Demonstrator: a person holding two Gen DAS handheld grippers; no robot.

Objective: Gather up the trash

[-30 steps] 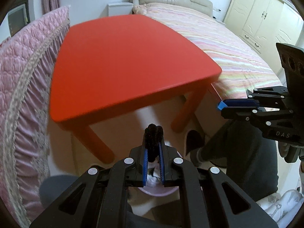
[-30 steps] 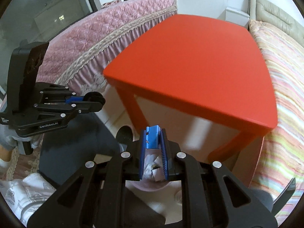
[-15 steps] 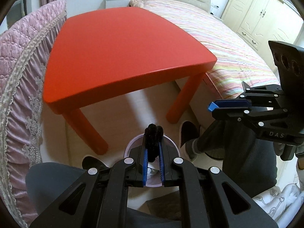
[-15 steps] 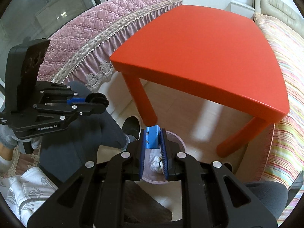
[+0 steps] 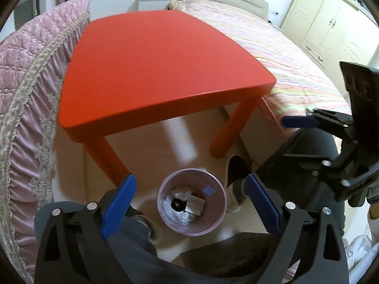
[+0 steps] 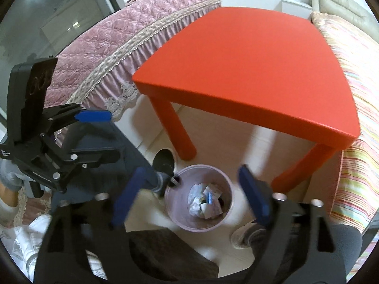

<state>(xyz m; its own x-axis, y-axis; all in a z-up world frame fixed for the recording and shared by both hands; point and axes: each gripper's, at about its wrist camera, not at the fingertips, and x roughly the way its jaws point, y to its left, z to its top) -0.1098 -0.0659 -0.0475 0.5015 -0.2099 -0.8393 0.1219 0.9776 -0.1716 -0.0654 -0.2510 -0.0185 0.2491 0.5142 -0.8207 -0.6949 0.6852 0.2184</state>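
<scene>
While one red tabletop [image 5: 163,71] stands between two beds, one pink trash bin [image 5: 219,213] sits on the floor near its front edge, holding crumpled trash [image 6: 206,200]; left gripper [image 5: 189,203] and right gripper [image 6: 189,194] hover above, jaws spread wide, empty.

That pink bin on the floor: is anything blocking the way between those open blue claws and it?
Nothing visible does. The round pink plastic bin stands open-topped right below both grippers, left and right, fingers spread. The red table stands farther back, not over the bin.
</scene>
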